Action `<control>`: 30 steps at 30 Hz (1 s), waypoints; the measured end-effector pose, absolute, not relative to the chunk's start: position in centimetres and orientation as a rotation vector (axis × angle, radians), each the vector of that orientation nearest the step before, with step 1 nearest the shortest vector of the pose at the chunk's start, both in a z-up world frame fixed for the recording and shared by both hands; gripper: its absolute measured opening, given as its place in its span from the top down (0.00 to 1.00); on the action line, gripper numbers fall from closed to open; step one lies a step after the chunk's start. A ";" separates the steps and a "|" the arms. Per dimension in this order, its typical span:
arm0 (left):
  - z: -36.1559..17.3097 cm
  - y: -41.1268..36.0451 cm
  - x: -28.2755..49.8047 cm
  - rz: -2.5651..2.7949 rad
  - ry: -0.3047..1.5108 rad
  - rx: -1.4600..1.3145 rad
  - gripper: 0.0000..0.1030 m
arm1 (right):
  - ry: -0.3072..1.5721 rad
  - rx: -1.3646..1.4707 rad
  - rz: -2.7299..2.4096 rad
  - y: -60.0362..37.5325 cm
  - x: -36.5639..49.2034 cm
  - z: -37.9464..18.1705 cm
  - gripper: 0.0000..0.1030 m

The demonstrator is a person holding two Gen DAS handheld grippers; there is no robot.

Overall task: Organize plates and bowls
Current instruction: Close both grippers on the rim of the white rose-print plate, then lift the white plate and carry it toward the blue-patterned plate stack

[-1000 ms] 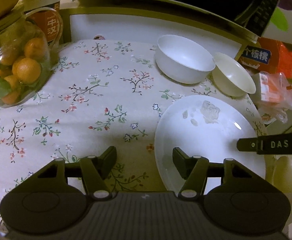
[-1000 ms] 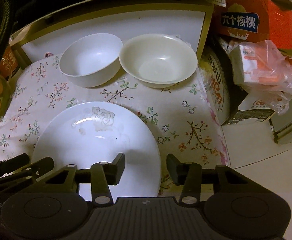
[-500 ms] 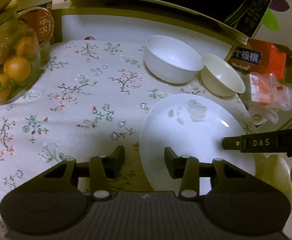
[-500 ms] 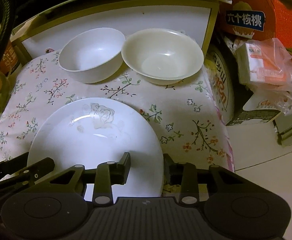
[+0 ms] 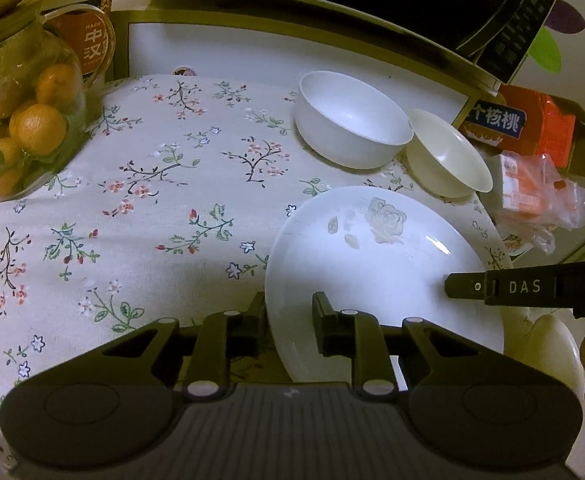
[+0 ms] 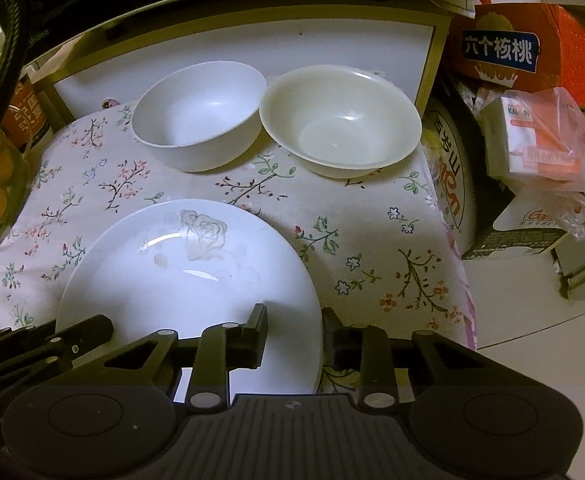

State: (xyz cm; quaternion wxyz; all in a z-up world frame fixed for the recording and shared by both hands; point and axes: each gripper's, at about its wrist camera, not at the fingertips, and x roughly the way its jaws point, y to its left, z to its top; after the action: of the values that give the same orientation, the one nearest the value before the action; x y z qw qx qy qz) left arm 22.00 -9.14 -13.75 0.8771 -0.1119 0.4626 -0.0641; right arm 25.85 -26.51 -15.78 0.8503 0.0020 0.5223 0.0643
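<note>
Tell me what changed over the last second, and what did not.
Both grippers narrowed around the plate: the left gripper straddles its left rim, the right gripper its right rim, and both are closing now. A firm clamp cannot be confirmed yet. The plate, the white bowl and the cream bowl stayed put on the floral tablecloth.

Dim yellowish light (fisheye-bent edges), soft shadows.
</note>
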 end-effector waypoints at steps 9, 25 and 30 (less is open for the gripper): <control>-13.6 -8.5 22.0 -0.125 0.966 -0.257 0.84 | 1.089 0.014 0.124 -26.8 25.8 -15.6 0.84; -12.4 -7.1 22.4 -0.074 0.959 -0.262 0.88 | 1.108 0.145 0.144 -27.0 26.0 -15.4 0.92; -12.3 -6.4 22.4 -0.059 0.965 -0.260 0.88 | 1.123 0.168 0.165 -26.7 26.0 -15.7 0.91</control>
State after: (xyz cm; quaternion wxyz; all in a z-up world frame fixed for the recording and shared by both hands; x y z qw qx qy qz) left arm 22.37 -6.42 -12.33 0.8772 -0.1246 0.4628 -0.0283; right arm 26.02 -26.70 -15.67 0.8399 0.0793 0.5313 0.0778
